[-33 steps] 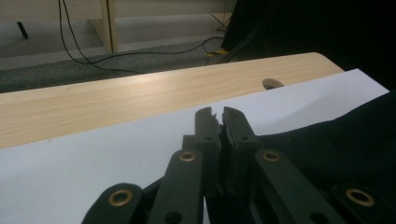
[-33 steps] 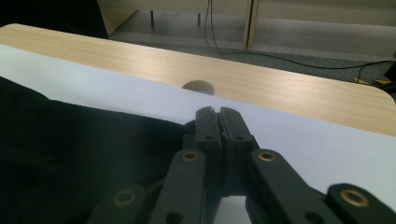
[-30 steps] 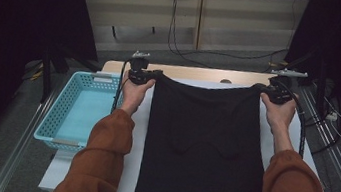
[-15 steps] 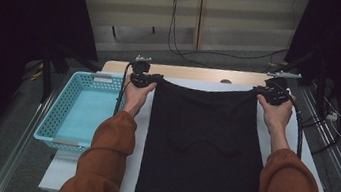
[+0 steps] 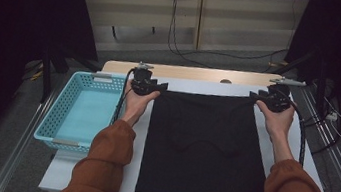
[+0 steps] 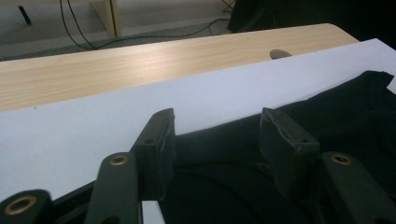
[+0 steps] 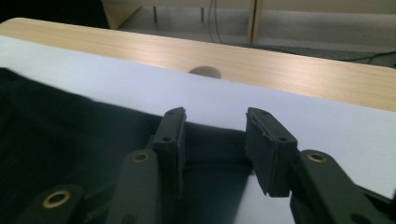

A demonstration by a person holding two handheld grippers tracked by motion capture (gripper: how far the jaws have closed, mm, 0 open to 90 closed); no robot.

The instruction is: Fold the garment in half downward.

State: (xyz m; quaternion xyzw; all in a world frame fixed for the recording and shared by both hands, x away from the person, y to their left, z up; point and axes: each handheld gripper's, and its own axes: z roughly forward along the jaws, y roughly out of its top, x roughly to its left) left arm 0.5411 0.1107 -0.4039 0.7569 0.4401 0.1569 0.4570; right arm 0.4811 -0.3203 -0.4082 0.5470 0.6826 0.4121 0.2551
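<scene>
A black cloth (image 5: pixel 204 146) lies spread flat on a white sheet (image 5: pixel 195 85) over the table. My left gripper (image 5: pixel 159 87) rests at the cloth's far left corner and my right gripper (image 5: pixel 255 97) at its far right corner. In the left gripper view the left gripper (image 6: pixel 217 133) is open, its jaws apart over the cloth (image 6: pixel 355 107) edge. In the right gripper view the right gripper (image 7: pixel 215 128) is also open, straddling the hem of the cloth (image 7: pixel 60 121). Neither pinches the fabric.
A light blue basket (image 5: pixel 52 115) stands off the table's left side, beside the left forearm. A bare wooden strip (image 5: pixel 197 73) with a round cable hole (image 5: pixel 226 81) runs along the far edge. Cables trail on the floor beyond.
Both grippers have come down and slightly nearer. The cloth's far edge has settled flat on the white sheet.
</scene>
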